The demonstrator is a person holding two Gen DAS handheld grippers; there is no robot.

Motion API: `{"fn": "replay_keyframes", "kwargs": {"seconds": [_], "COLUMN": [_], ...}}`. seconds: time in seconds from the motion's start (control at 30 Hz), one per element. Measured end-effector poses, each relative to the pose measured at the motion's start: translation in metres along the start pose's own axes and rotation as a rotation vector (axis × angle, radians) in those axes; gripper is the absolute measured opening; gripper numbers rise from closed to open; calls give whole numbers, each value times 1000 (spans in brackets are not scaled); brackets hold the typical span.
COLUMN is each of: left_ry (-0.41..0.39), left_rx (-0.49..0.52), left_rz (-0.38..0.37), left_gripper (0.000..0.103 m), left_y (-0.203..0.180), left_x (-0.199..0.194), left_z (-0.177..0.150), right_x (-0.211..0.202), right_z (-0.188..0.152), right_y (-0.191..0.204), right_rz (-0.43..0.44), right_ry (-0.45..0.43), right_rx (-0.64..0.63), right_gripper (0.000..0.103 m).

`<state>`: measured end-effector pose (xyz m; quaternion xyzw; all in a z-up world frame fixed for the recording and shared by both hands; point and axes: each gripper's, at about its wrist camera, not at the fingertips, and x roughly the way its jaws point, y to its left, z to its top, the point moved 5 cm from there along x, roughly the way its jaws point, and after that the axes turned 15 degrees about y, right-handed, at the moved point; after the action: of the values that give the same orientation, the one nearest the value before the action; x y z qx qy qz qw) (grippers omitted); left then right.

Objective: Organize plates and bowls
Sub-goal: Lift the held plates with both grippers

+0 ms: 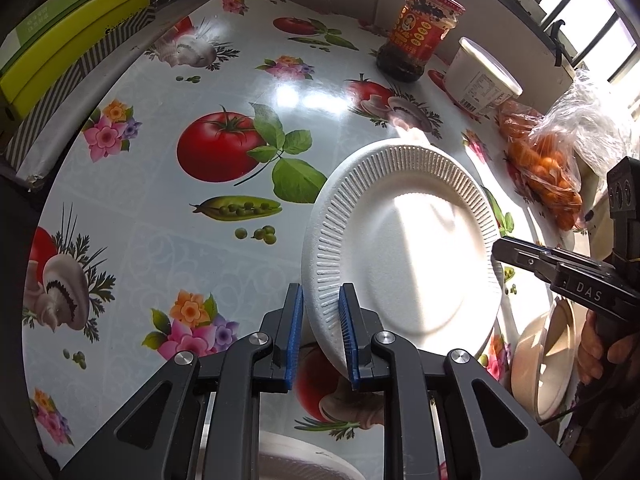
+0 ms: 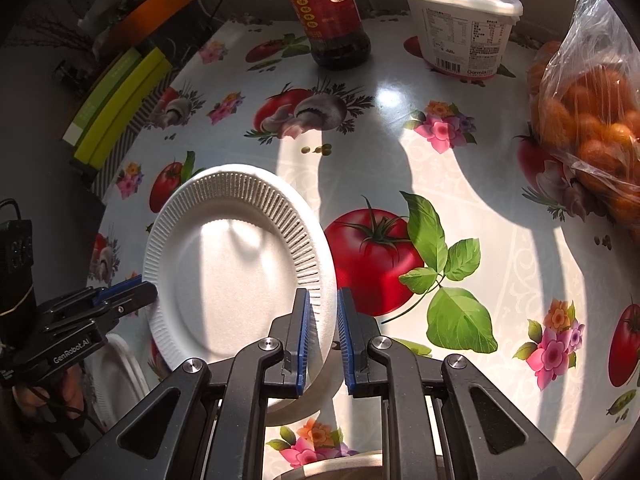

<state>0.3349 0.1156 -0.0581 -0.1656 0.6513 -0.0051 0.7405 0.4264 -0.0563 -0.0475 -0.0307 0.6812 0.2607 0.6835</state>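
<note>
I pinch the plate (image 1: 404, 248) by opposite rims, left gripper (image 1: 320, 340) and right gripper (image 2: 323, 340) both clamped, holding it level above the tomato print (image 2: 372, 256) for stacking.

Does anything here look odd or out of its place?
Yes: the white ribbed foam plate is off the patterned tablecloth, tilted, pinched at opposite rim edges by the left gripper and right gripper.

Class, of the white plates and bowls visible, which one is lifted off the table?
The ribbed foam plate, gripped at opposite rims by both tongs; the other dishes lie flat below.
</note>
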Motion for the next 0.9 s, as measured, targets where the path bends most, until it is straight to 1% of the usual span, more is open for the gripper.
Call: {"fn": "replay_keyframes", "kwargs": {"seconds": [0.27, 0.43, 0.9], "left_ry": [-21, -26, -53], "left_rx": [-13, -21, -36], "left_rz": [-13, -31, -51], "left_gripper": [19, 19, 19], "left_y": [4, 8, 22], "left_x": [-15, -26, -50], "left_z": [-8, -19, -53], "right_x": [-11, -20, -29], "right_z": [-7, -14, -48], "right_y": [10, 18, 47], "right_rz": [9, 34, 76], "right_ry": [-18, -28, -39], "right_rx": [-6, 3, -25], "right_gripper": [14, 14, 14]}}
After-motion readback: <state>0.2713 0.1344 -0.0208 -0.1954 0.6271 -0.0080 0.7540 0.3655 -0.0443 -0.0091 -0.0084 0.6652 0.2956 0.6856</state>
